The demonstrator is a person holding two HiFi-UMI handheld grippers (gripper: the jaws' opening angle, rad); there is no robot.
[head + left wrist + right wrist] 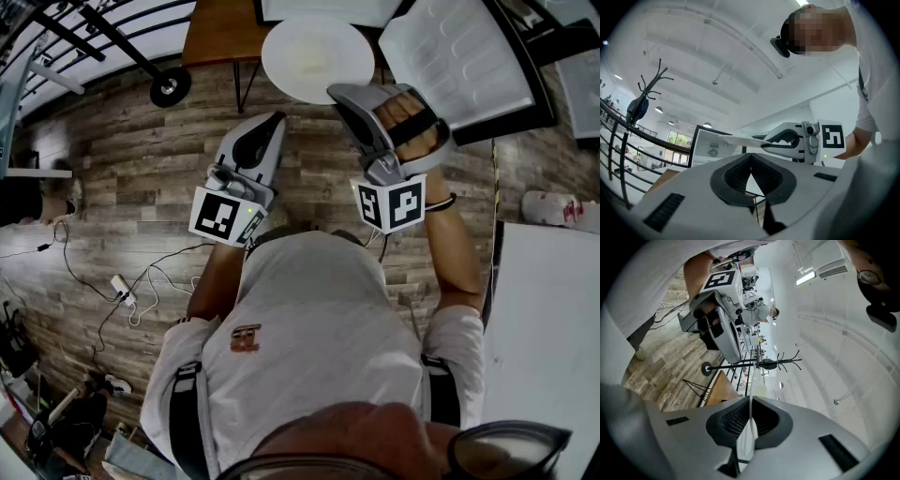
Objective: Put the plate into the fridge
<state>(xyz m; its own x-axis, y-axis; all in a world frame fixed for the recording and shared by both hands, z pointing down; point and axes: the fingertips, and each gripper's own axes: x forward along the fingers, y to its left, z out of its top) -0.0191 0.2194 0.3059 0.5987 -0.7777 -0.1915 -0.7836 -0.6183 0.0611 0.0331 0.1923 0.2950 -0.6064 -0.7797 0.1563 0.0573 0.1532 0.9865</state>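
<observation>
the person is standing on a wooden floor (112, 178) and is holding a gripper in each hand. the right gripper (337, 94) is biting the edge of the white plate (314, 52). its jaws are squeezing the thin rim between the dark pads (732, 420). the plate is hanging up in the air, out in front of the person. it is over the edge of a brown table (220, 33) and just beside the fridge (469, 61). the fridge is standing open, and its white inside is showing in a black frame. the plate is not sitting in the fridge yet. the left gripper (277, 118) is holding nothing. its jaws are pressing together at the tips, with nothing between them. it is floating near the right gripper, a little lower in the head view, and it is not touching the plate. in the left gripper view, the plate is looking like a flat white line sticking out of the right gripper. a black coat stand (171, 86) is showing at the top left of the head view, with its round foot on the floor near the table. a white plug strip (120, 286) with thin wires is lying on the floor at the person's left side. the person is wearing a light shirt (309, 328). the right hand (408, 122) is wrapping around the handle of its gripper.
</observation>
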